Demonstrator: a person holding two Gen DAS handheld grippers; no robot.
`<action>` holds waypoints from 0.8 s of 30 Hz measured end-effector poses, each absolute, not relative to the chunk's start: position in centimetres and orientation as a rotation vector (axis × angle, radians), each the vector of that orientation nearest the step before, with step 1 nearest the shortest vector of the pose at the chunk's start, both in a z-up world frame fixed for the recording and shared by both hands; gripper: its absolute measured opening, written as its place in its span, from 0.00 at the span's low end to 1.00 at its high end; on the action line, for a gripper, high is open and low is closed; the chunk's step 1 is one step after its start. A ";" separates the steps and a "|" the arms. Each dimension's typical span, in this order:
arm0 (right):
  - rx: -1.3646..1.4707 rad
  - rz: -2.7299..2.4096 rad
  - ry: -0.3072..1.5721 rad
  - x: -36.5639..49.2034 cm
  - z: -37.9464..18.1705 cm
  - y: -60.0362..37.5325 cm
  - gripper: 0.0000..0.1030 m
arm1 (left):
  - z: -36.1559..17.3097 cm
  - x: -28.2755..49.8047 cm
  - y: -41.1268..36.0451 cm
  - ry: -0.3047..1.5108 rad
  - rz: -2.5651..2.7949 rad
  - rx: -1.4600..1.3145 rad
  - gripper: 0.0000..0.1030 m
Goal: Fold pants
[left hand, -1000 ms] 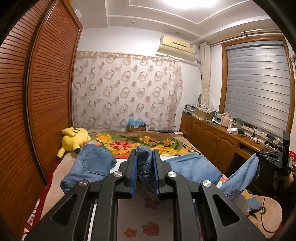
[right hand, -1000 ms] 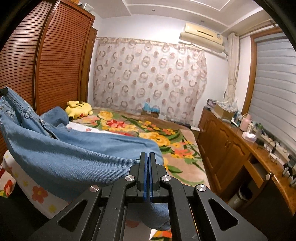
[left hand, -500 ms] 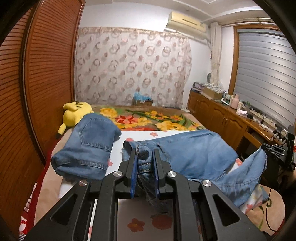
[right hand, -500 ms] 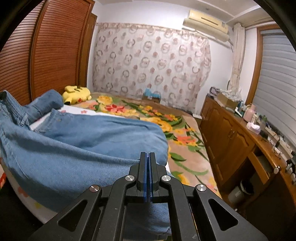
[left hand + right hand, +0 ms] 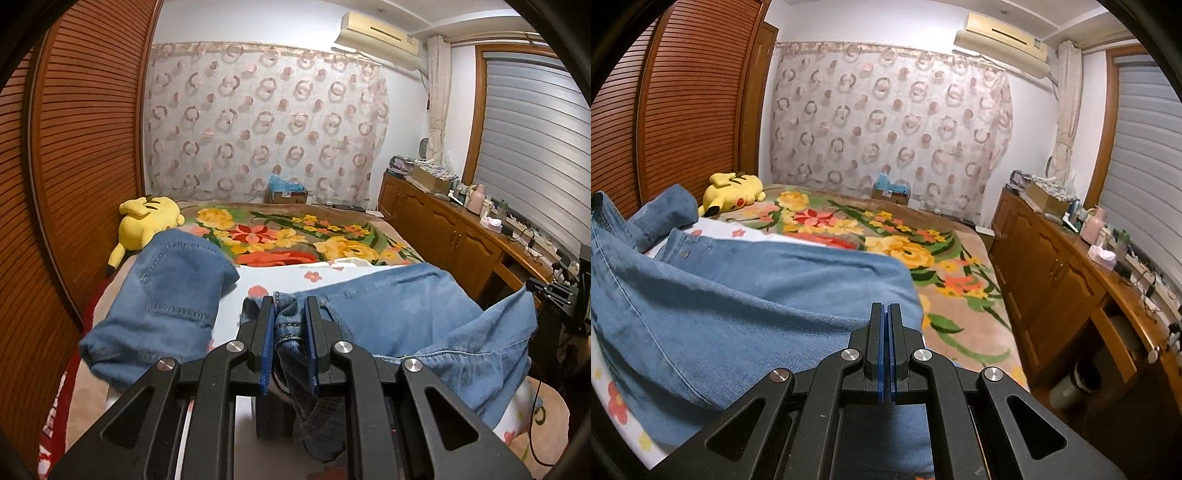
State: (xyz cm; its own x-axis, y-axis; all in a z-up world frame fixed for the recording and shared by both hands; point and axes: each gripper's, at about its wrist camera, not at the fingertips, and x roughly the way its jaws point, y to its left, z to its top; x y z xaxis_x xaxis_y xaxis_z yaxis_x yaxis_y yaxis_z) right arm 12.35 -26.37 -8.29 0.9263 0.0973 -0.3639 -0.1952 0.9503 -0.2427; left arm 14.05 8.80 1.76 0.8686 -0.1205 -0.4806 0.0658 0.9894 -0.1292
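Observation:
Blue denim pants (image 5: 399, 317) lie across the near end of the bed. One part (image 5: 173, 295) lies folded over to the left, the rest stretches right. My left gripper (image 5: 289, 314) is shut on a bunched waistband edge of the pants. In the right wrist view the pants (image 5: 738, 302) spread from the left to the gripper. My right gripper (image 5: 885, 317) is shut on the denim edge, its jaws nearly touching; the right gripper (image 5: 554, 291) also shows at the far right of the left wrist view, holding the cloth up.
A white floral sheet (image 5: 280, 277) covers the bed's near end, over a flowered blanket (image 5: 295, 236). A yellow plush toy (image 5: 147, 218) lies at the far left. Wooden cabinets (image 5: 1052, 273) with clutter on top run along the right; louvred doors (image 5: 74, 147) stand at the left.
Both grippers have come down toward the bed with the pants. The denim now lies lower and flatter on the sheet. Both stay shut on the cloth.

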 end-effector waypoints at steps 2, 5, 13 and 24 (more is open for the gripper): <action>-0.283 0.148 0.348 13.2 -8.3 -26.2 0.01 | 2.2 15.1 8.7 0.503 -0.094 -0.113 0.16; -0.285 0.142 0.339 14.4 -8.4 -26.0 0.01 | 2.5 16.8 8.7 0.498 -0.086 -0.118 0.16; -0.298 0.137 0.356 17.7 -9.2 -25.6 0.01 | 1.9 21.4 8.6 0.536 -0.092 -0.116 0.16; -0.310 0.131 0.455 23.3 -10.5 -24.6 0.01 | -0.6 26.7 8.6 0.617 -0.057 -0.094 0.15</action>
